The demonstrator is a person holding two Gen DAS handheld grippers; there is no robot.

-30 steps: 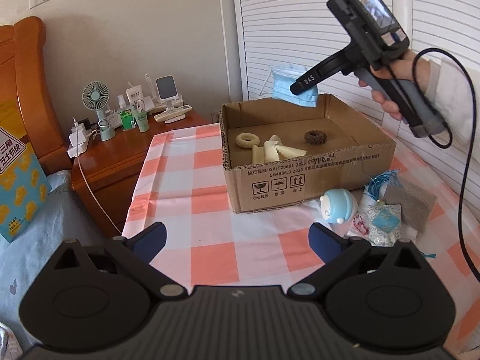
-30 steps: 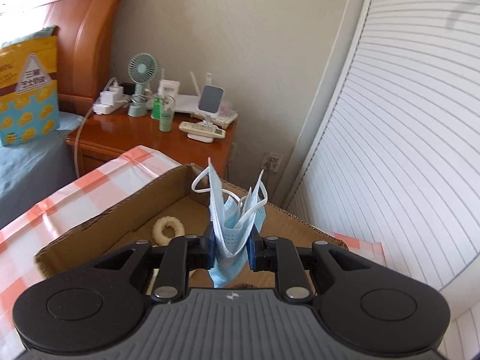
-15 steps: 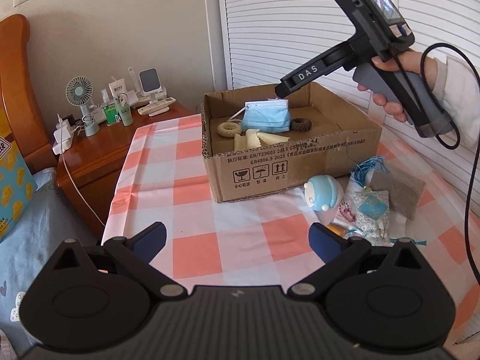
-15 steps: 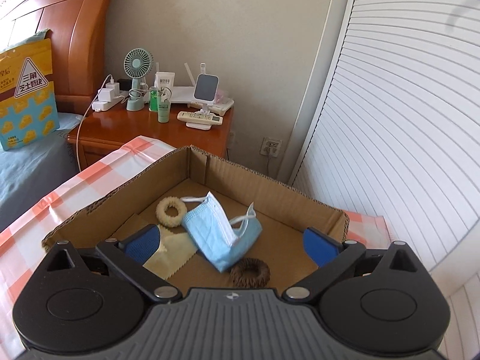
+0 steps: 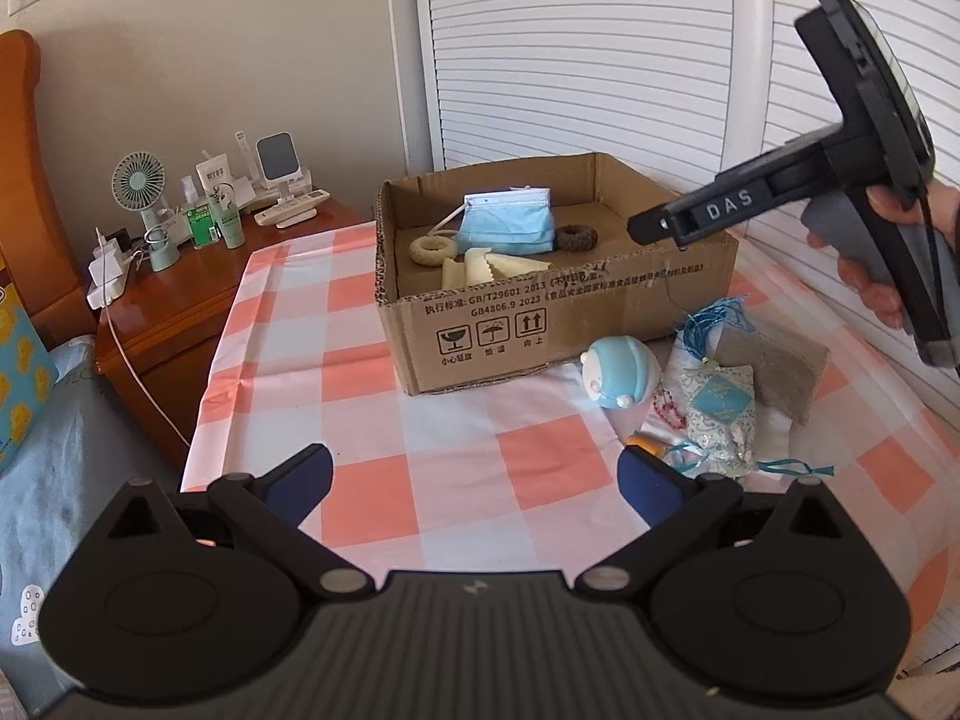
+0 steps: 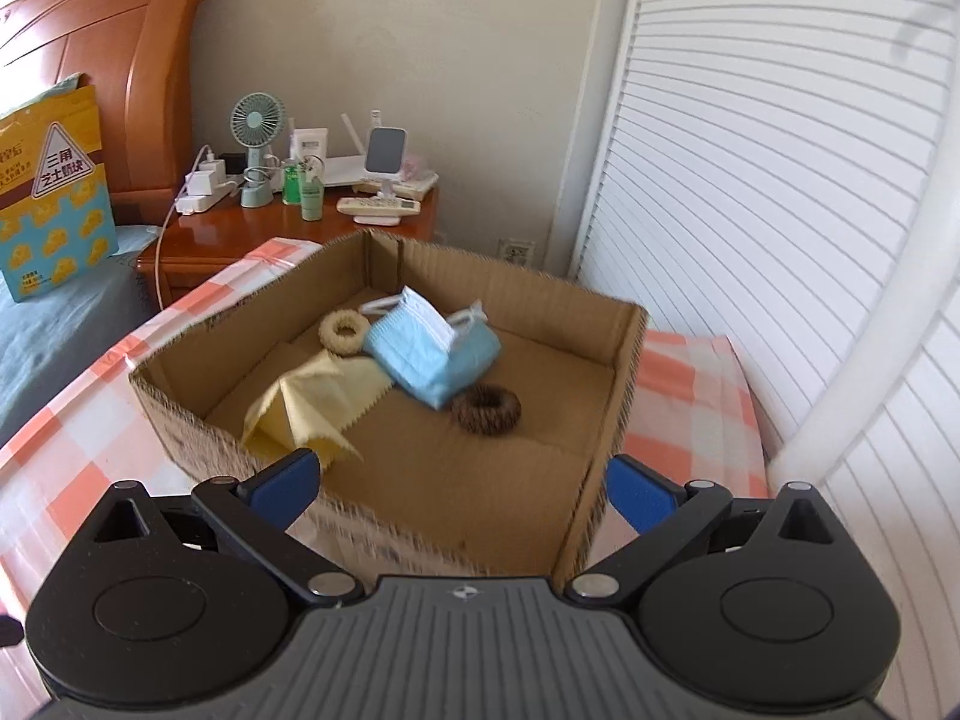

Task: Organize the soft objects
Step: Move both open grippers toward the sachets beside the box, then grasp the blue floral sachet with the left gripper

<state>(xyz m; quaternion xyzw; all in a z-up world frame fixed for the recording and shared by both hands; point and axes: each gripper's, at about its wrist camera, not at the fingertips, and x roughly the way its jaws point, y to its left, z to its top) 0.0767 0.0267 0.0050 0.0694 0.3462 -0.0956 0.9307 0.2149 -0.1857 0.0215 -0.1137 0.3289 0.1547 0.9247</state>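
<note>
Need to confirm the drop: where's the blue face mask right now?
In both views, the blue face mask lies inside the cardboard box, between the cream ring and brown ring.

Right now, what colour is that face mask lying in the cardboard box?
Light blue, with white ear loops. The face mask shows best in the right wrist view.

In the box: mask between two rings, cloth in front. Before the box on the table, toy left of pouches.
</note>
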